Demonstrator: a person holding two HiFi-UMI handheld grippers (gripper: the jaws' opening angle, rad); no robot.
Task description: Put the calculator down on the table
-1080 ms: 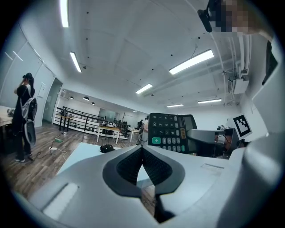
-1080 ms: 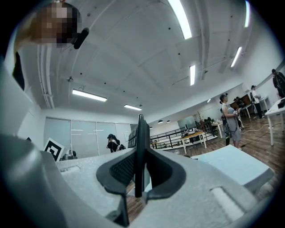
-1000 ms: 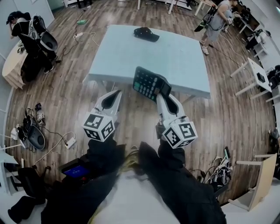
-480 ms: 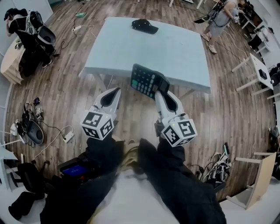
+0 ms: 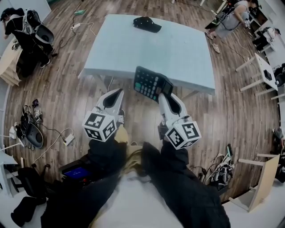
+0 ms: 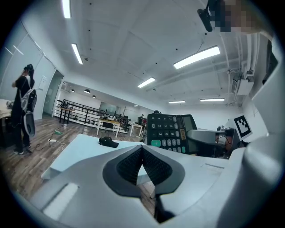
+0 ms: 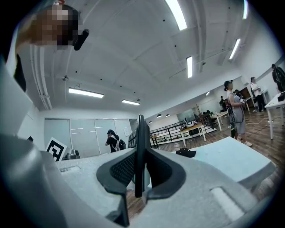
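A black calculator (image 5: 152, 83) with a green key hangs in the air over the near edge of the pale blue table (image 5: 178, 49). My right gripper (image 5: 165, 93) is shut on its lower right corner. In the right gripper view the calculator (image 7: 140, 133) stands edge-on, clamped between the dark pads (image 7: 122, 167). My left gripper (image 5: 116, 92) is beside it on the left, short of the table, shut with nothing in it. In the left gripper view its pads (image 6: 153, 167) meet at the tips, and the calculator (image 6: 171, 131) faces me at the right.
A black cap (image 5: 147, 24) lies at the table's far edge. People stand at the far left (image 5: 26, 35) and far right (image 5: 231, 13). Cables and gear (image 5: 31, 129) lie on the wood floor to the left, and white desks (image 5: 262, 67) stand to the right.
The table's near edge has drifted slightly toward the grippers in the head view. The calculator stays gripped in the right gripper, and the left stays shut.
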